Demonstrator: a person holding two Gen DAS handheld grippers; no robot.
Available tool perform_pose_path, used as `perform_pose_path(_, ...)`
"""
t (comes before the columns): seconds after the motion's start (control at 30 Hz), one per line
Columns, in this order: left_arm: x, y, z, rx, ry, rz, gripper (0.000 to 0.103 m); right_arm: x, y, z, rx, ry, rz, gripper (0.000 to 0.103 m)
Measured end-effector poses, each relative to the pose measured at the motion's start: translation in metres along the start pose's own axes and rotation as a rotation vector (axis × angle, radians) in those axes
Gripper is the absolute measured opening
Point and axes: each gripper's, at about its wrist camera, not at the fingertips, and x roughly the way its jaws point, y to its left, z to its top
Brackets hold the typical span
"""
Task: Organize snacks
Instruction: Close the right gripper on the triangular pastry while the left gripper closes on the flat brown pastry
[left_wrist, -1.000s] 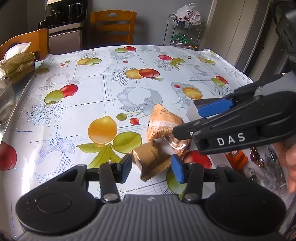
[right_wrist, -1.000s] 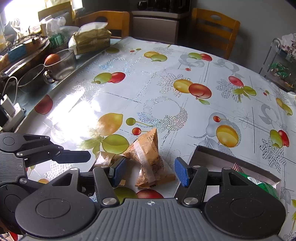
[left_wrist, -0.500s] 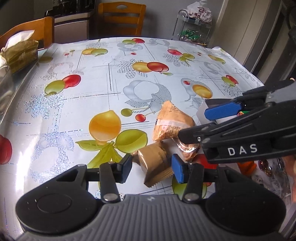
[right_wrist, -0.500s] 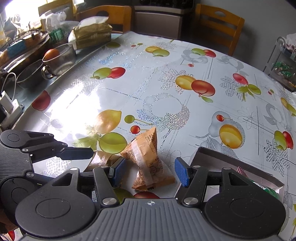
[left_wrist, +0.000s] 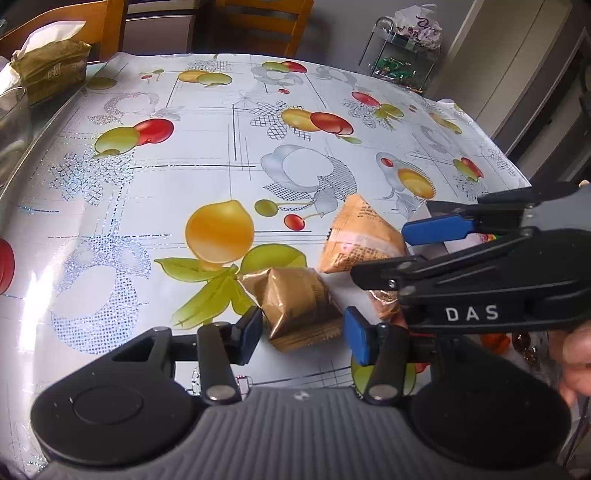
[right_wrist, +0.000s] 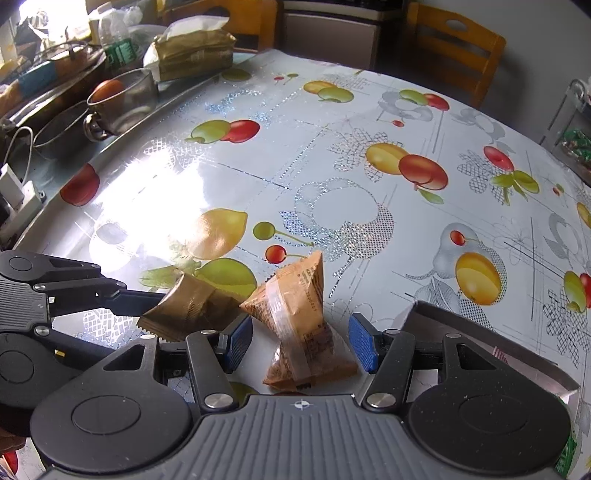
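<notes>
A: Where do the snacks lie?
B: The brown packet (left_wrist: 301, 306) rests on the desk (left_wrist: 155, 192) between the left gripper (left_wrist: 301, 334)'s fingers, which stand wide apart, holding nothing. The orange packet (right_wrist: 299, 325) lies just beside it, between the right gripper (right_wrist: 301, 341)'s equally spread fingers, also ungripped.
A: Edges and free room?
B: The box (right_wrist: 480, 332) sits at the right, its near wall just beside the right gripper. Beyond the packets the fruit-printed cloth lies open up to the far chairs (right_wrist: 450, 48); a glass cup (right_wrist: 122, 103) stands at the left rim.
</notes>
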Motion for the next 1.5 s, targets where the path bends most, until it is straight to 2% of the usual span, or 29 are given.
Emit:
perform_pose_path(0.13, 0.001, -0.001, 0.001, 0.014, -0.007, 0.007, 0.048, 0.004, -0.003, 0.002, 0.005, 0.004, 0.009, 0.058)
perform_pose_path(0.33, 0.003, 0.002, 0.002, 0.034, -0.016, 0.001, 0.048, 0.01, -0.009, 0.002, 0.034, 0.025, 0.039, 0.051)
perform_pose_path(0.63, -0.002, -0.001, 0.003, 0.058, -0.038, -0.007, 0.029, 0.007, -0.012, 0.003, 0.063, 0.014, 0.038, 0.043)
perform_pose_path(0.83, -0.01, -0.004, 0.002, 0.082, -0.062, -0.018, 0.024, 0.001, -0.013, 0.003, 0.071, -0.006, 0.038, 0.038)
perform_pose_path(1.13, -0.023, -0.01, 0.002, 0.1, -0.084, -0.016, 0.023, -0.012, -0.01, 0.005, 0.081, -0.045, 0.047, 0.034)
perform_pose_path(1.5, -0.044, -0.018, -0.003, 0.111, -0.123, 0.001, 0.023, -0.039, -0.005, 0.003, 0.096, -0.107, 0.058, 0.033)
